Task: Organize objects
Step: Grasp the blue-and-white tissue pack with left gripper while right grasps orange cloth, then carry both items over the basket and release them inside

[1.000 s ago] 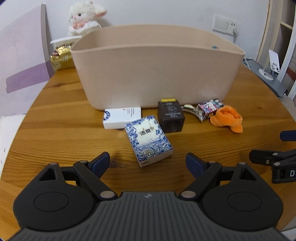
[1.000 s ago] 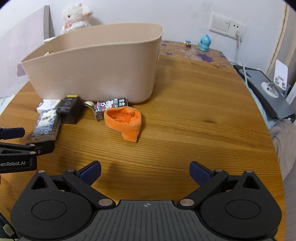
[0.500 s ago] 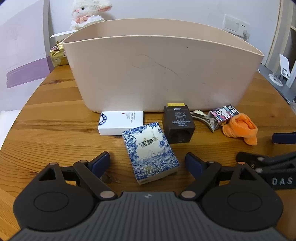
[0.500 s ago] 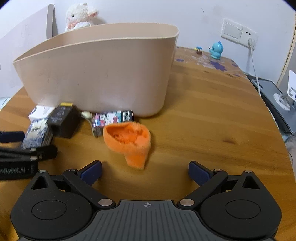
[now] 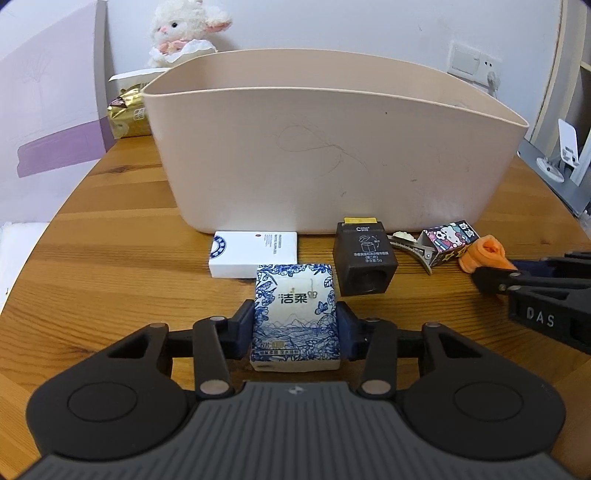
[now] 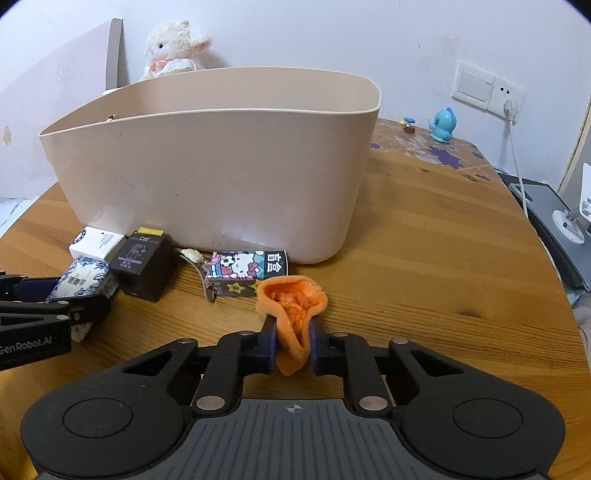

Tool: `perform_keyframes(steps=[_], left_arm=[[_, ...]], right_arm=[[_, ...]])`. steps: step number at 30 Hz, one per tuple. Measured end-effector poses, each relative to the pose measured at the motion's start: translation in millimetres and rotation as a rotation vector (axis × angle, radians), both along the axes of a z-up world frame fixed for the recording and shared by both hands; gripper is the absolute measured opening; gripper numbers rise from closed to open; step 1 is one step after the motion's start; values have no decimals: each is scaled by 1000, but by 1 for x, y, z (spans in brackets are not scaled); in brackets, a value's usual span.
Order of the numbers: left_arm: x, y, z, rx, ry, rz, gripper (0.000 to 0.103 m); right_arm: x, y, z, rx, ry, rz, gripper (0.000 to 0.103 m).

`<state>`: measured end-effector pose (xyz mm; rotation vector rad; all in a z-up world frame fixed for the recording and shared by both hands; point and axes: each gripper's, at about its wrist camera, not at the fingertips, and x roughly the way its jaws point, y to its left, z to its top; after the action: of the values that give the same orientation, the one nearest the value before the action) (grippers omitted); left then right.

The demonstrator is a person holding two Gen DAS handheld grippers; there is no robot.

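Tissue pack (image 5: 295, 314) and orange cloth (image 6: 293, 325), loose a second ago, are now pinched by left and right fingers, ready for the bin (image 5: 332, 147) at 12 o'clock.

White wall (image 6: 332, 33), wall socket (image 6: 487, 92), wooden table (image 6: 443, 258)

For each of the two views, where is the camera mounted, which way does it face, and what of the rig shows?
Left wrist: sits on the left gripper, looks forward at the tissue pack it clamps and the tub; the right gripper shows at right.
Right wrist: sits on the right gripper, looks forward at the orange cloth it pinches; the left gripper shows at left.
Shared: tub, black box, plush lamb.
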<state>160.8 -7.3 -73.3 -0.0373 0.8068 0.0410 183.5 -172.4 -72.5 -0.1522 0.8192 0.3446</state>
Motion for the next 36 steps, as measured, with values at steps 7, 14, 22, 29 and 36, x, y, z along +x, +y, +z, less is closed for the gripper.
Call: perform_keyframes(steps=[7,14,22,29,36], left_arm=[[-18,10,5,-20,-9,16,48],[-38,17,32,-20,-82,27,48],[-46,29,75,8,-196,19,48],[-39,35,108,43,-288,7,48],[-10,37,128,38,-326,-17,48]], right_arm=[[-21,-15,23,45,-30,-12,13],[-47,-24,70,85,-137,-30,13],[-54,-24,115,141,-218,-10,13],[-45,-10,144,145,-301,3,13],[-16,5,157,145,-341,7,13]])
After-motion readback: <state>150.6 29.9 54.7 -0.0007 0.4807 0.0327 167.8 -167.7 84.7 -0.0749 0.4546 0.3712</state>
